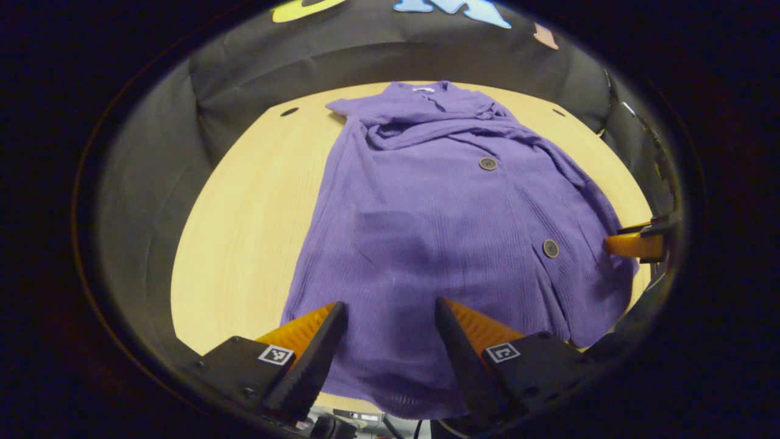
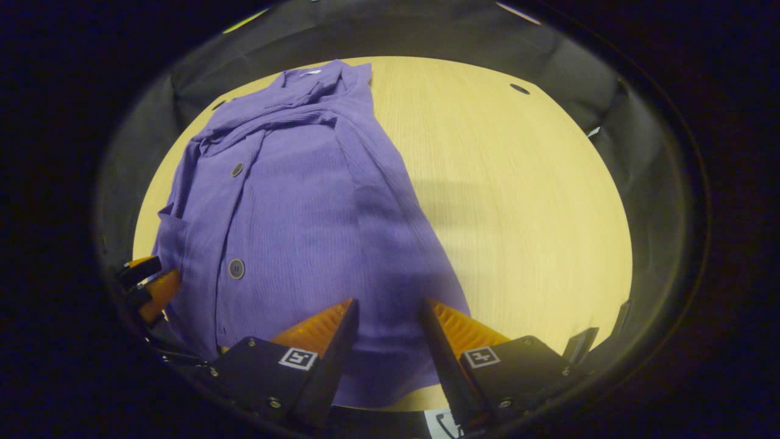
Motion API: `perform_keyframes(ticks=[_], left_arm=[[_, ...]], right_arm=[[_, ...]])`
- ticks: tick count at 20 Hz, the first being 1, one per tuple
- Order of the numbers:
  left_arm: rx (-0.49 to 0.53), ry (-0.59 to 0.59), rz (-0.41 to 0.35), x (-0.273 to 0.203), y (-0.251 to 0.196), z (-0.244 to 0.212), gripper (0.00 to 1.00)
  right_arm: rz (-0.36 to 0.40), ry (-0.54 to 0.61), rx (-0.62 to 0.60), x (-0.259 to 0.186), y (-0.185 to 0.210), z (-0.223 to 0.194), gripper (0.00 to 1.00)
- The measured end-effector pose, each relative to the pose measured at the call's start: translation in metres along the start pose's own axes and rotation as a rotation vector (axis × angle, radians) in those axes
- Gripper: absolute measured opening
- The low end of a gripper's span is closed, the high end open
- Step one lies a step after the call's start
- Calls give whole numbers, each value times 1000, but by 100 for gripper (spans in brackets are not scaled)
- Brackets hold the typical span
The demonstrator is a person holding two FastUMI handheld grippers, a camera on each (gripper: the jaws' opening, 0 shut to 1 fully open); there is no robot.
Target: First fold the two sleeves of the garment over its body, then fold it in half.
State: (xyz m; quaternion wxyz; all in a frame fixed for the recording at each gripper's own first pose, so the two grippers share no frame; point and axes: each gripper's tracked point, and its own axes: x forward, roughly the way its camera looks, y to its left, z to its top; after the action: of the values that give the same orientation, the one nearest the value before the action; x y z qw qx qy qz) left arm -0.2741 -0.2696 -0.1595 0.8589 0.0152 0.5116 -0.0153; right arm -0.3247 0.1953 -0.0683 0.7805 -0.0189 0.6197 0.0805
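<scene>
Cardigan (image 1: 439, 219) soft, light knit, limp, lying on table (image 1: 244, 219); best pinched at hem corners near front edge. Left gripper (image 1: 390, 329) and right gripper (image 2: 387, 323) both released, hovering over hem.

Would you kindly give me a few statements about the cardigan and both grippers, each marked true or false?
1. The purple cardigan lies on a wooden table. True.
2. The left gripper is shut on the hem. False: it is open above the cloth.
3. A sleeve lies folded across the chest. True.
4. The cardigan is already folded in half. False: it lies at full length.
5. The right gripper is open. True.
</scene>
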Motion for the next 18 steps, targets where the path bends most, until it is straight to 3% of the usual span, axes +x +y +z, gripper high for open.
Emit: perform_keyframes(ticks=[2, 4, 8, 9, 10, 12, 13, 14, 15, 18], left_arm=[[-40, -21, -9, 1, 0, 3, 94], [-41, -14, 0, 2, -1, 3, 100], [-23, -1, -19, 7, -8, 8, 86], [-21, 0, -25, 10, -10, 11, 76], [-17, -2, -34, 12, -10, 15, 72], [-21, 2, -49, 14, -11, 18, 53], [-16, 7, -53, 14, -11, 18, 48], [-36, -9, -48, 13, -10, 20, 43], [-47, -1, -34, 11, -10, 21, 10], [-24, -14, -20, 13, -13, 23, 7]], right_arm=[[4, 12, 12, 0, -1, -1, 73], [8, 22, 19, 0, 0, -1, 74], [17, 7, 14, 6, 1, 0, 74], [19, 5, 13, 3, 2, 1, 66], [21, 14, 8, 2, 1, 2, 58], [63, -7, 64, 4, 10, 5, 58], [57, 2, 80, 5, 10, 6, 8], [56, 14, 74, 4, 11, 4, 8], [67, 12, 66, 4, 12, 7, 8], [61, 4, 74, 3, 12, 9, 2]])
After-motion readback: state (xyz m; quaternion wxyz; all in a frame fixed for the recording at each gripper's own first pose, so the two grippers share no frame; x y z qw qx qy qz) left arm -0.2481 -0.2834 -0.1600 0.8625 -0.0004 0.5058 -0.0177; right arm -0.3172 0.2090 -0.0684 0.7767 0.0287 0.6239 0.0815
